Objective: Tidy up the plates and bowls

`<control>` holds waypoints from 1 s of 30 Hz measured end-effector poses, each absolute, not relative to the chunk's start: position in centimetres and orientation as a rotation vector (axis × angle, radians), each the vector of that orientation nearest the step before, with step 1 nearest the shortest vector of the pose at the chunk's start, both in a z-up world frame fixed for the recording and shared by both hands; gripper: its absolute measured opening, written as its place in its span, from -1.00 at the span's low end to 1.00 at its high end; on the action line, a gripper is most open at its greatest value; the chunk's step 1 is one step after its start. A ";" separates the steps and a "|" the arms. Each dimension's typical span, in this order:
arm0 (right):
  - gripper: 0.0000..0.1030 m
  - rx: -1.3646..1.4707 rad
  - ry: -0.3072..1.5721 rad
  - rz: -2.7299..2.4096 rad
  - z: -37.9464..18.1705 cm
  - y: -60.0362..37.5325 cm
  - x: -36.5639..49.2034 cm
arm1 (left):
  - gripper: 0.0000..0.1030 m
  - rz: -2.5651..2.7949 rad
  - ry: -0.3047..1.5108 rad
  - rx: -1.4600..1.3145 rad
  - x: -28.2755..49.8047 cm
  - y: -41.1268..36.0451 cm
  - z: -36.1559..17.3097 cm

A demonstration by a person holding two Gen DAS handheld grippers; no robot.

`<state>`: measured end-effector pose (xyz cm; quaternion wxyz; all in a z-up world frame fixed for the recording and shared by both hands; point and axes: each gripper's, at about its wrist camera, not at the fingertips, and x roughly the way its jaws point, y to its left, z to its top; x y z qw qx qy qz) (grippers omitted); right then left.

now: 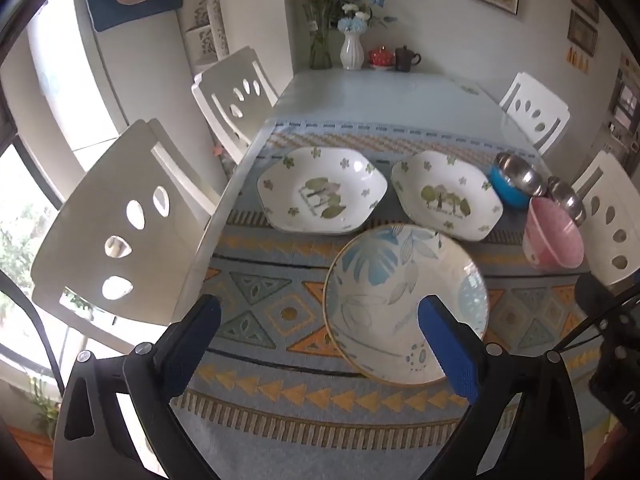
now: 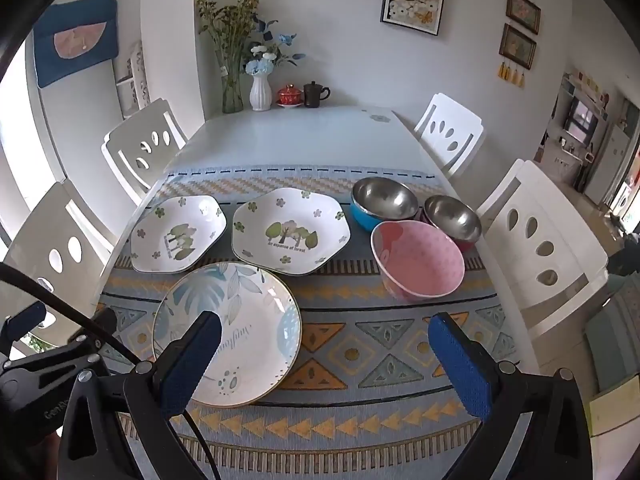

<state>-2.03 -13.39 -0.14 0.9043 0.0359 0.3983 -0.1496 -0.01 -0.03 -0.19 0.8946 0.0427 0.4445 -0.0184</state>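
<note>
1. Nearest of the dishes, the round plate with blue leaves (image 2: 232, 332) lies flat on the patterned table runner (image 2: 360, 360), left of centre in the right wrist view; its gold rim just overlaps the near edge of the dishes behind it.
2. Just beyond it sit two white hexagonal plates with green tree prints, side by side; the left hexagonal plate (image 2: 179, 234) by the table's left edge, the right hexagonal plate (image 2: 291, 230) close beside it, whether touching cannot be told.
3. To the right, the bowls bunch together; the pink bowl (image 2: 418, 264) stands nearest, the blue steel-lined bowl (image 2: 382, 202) behind it to the left, the red steel-lined bowl (image 2: 454, 218) behind to the right.
4. The left gripper (image 1: 320, 332) hangs above the runner, jaws spread wide, nothing between them; its right finger (image 1: 448, 352) shows in front of the round plate, contact unclear.
5. The right gripper (image 2: 324, 356) is wide open too and holds nothing; its left finger (image 2: 192, 356) shows over the round plate.
6. Farther out, the bare white table (image 2: 300, 136) carries a white vase of blue flowers (image 2: 261, 94), a glass vase, a red lidded cup and a dark mug at the far wall; white chairs (image 2: 540, 248) line both sides.
</note>
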 end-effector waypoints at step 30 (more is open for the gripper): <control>1.00 0.071 0.873 -0.367 -3.0 -16.2 -0.9 | 0.92 0.056 1.004 0.174 2.3 1.3 -6.0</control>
